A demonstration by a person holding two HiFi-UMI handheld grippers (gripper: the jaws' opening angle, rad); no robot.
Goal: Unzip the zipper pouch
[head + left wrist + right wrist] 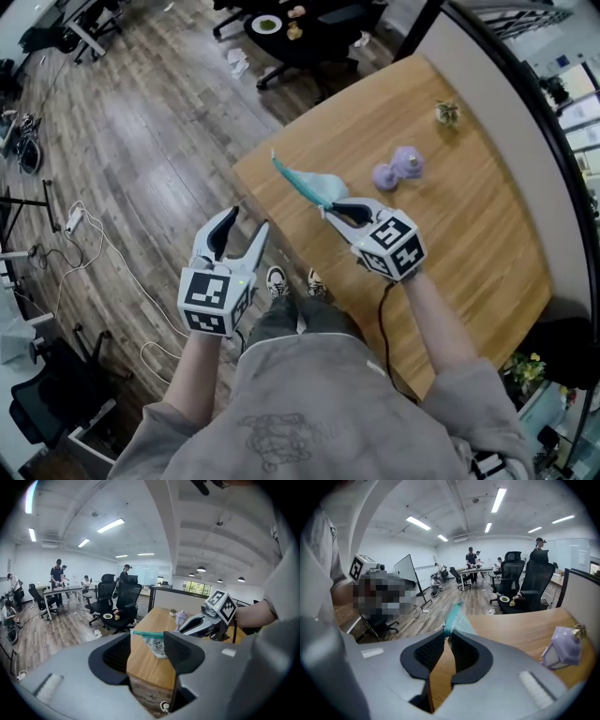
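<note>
Gripping the zipper pouch [306, 182] by one end, your right gripper [330, 208] had its fingers [465, 651] narrowed onto the teal edge, so the pouch stood out in front of them and was lifted above the near corner of the desk [469, 244], not touching the wood. In the left gripper view the pouch [157, 644] showed its teal strip along the top and a pale body with some print hanging under it; whether the zipper was open or closed I could not tell. Your left gripper [246, 225] was well apart from the pouch, off the desk edge and over the wooden floor [150, 141], and its fingers [117, 656] stood wide with nothing pressed between them. Further back on the desk a small purple bag [397, 169] lay near the middle, and a little greenish ornament [446, 112] stood beyond it, close to the far edge. Both were apart from the pouch and from the grippers.
</note>
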